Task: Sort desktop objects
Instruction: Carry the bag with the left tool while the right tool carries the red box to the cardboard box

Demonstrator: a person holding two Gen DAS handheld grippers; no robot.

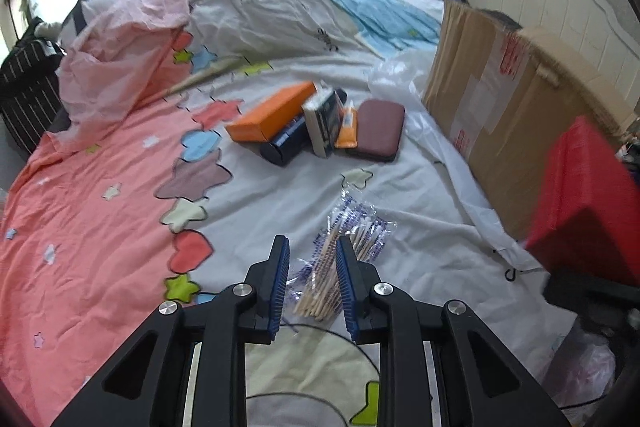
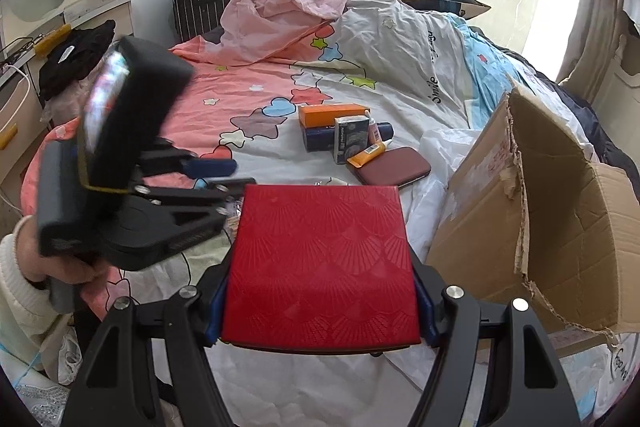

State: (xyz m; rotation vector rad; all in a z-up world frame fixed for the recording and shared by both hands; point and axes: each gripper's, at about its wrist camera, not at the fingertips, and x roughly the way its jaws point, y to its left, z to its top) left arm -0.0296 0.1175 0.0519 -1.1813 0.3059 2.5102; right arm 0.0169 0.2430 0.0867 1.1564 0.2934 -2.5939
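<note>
The left gripper (image 1: 312, 259) is hovering with jaws apart over the cotton swab packet (image 1: 344, 251), framing it for a pinch; open bedding (image 1: 100, 207) is lying to its left. Mid-bed, the remaining objects (image 1: 316, 123) are sitting clustered. The right gripper (image 2: 320, 291) is clamping the red box (image 2: 320, 267) flat, beside the cardboard box (image 2: 532, 211), whose torn flap is narrowing the entry

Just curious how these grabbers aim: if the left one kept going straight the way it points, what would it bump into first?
Probably the clear plastic packet of wooden cotton swabs lying on the bedspread between its open fingers; depth is uncertain.
</note>
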